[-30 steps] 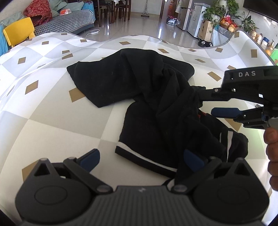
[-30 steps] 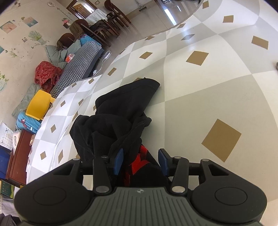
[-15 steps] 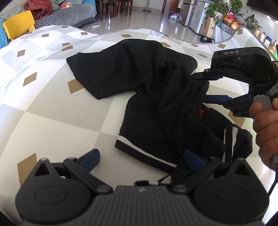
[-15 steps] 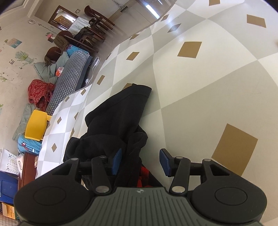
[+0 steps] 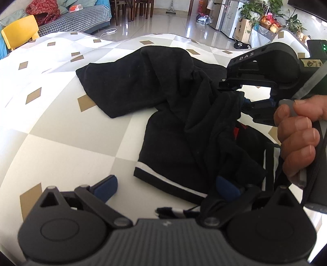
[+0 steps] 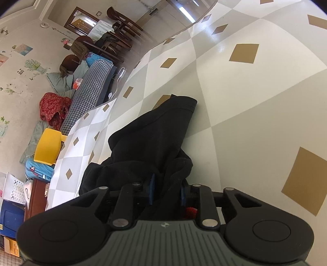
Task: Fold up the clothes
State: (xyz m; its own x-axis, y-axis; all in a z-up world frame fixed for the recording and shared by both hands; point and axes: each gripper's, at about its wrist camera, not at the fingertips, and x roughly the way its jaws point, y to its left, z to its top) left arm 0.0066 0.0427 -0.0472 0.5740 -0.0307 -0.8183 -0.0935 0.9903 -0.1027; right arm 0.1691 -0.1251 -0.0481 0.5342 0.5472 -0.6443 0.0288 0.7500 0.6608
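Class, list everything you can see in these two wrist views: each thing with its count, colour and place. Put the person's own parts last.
garment: one, black with white stripes and a red patch, crumpled mid-table.
tablecloth: one, white and grey checks with tan diamonds, covering the table.
chair: one, yellow, beyond the table's far left.
sofa: one, black-and-white houndstooth, behind the chair.
red cloth: one, heaped at the sofa's end.
plants: several, green, far right.
dining chairs: several, dark wood, back of the room.
left tongs: one, black with blue pads, open at the garment's striped edge.
right tongs: one, same colours, just closed onto a fold of the garment.
hand: one, gripping the right tongs' handle.
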